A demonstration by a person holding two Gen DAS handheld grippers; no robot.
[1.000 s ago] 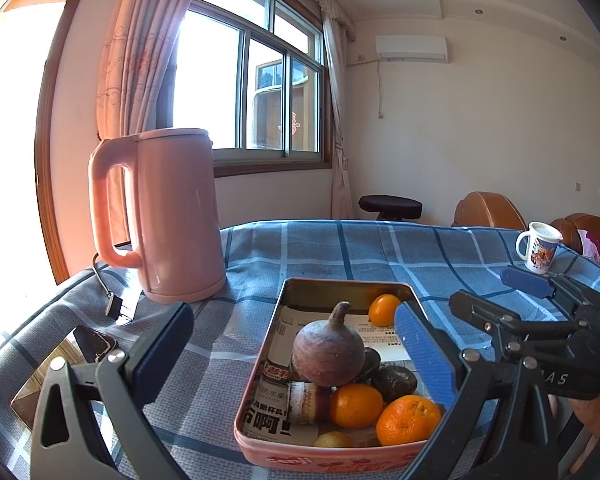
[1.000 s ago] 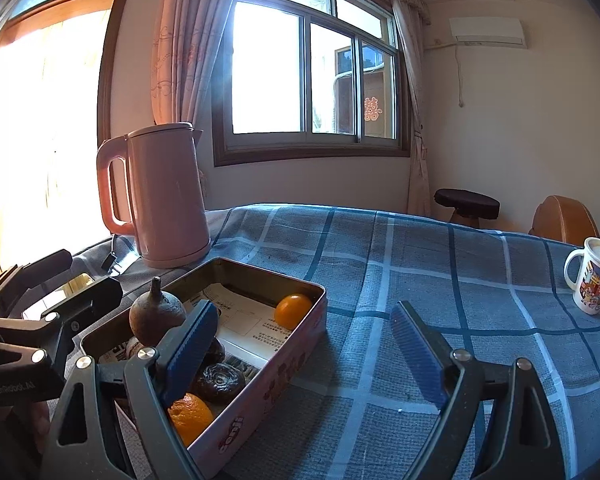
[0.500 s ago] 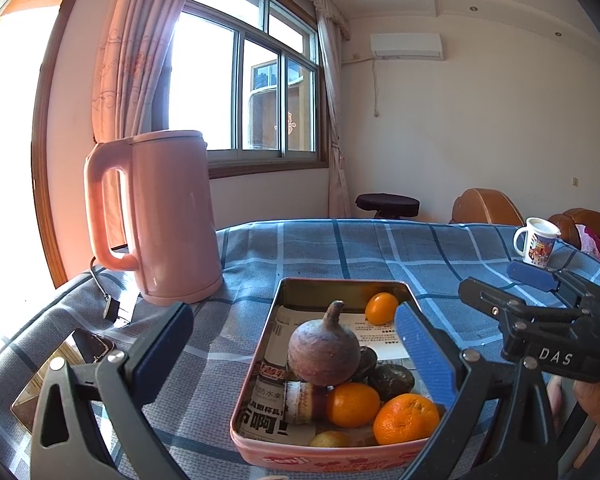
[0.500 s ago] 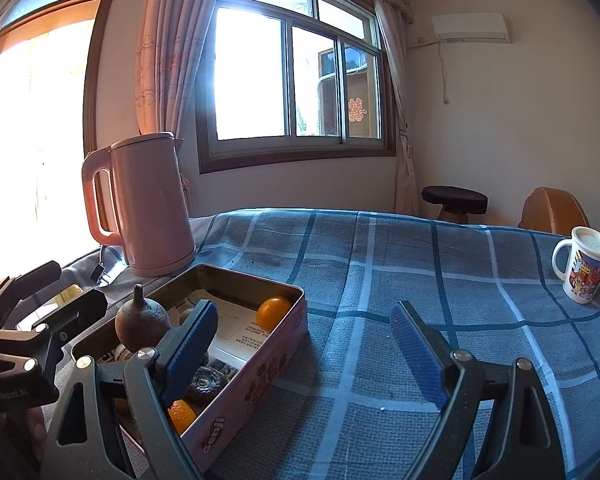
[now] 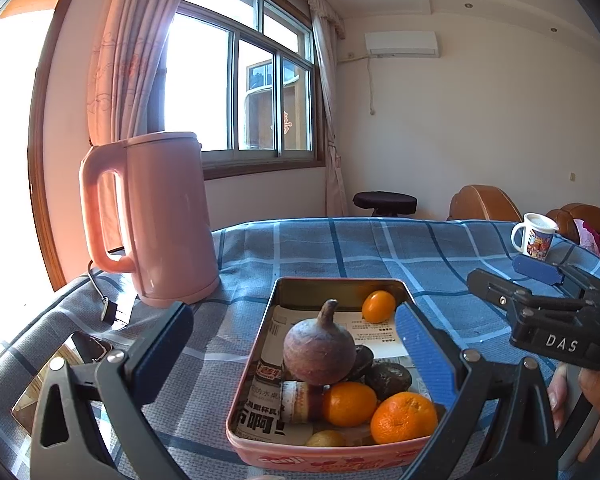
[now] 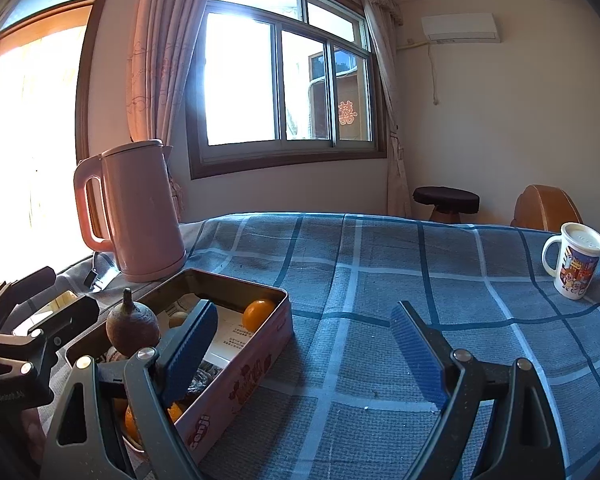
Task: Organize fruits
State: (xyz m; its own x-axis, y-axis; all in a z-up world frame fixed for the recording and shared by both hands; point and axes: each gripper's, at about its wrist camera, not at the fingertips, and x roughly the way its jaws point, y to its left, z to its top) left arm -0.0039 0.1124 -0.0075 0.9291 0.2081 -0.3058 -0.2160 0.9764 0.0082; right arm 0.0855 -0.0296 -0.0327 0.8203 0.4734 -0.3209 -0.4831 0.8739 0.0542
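Note:
A pink tin box [image 5: 260, 356] [image 6: 256, 356] sits on the blue plaid tablecloth, lined with printed paper. It holds a purple-brown round fruit with a stem [image 5: 319, 349] [image 6: 132, 326], several oranges [image 5: 403, 417] [image 6: 259, 313], dark wrinkled fruits [image 5: 388, 378] and a small yellowish one [image 5: 326, 438]. My left gripper [image 5: 292, 344] stands open just before the box, nothing between its pads. My right gripper [image 6: 304, 344] is open too, to the right of the box above bare cloth; its left finger [image 6: 188, 344] overlaps the box's near corner.
A pink electric kettle [image 5: 156, 220] [image 6: 134, 212] with its cord stands behind the box at the left. A printed white mug [image 6: 574, 264] [image 5: 534, 236] stands at the far right. A phone-like object [image 5: 88, 346] lies at the left table edge. Stool and chairs lie beyond.
The views shift only slightly; in the right wrist view the box and kettle have slid a little leftward and lower. Both grippers keep the same wide opening.

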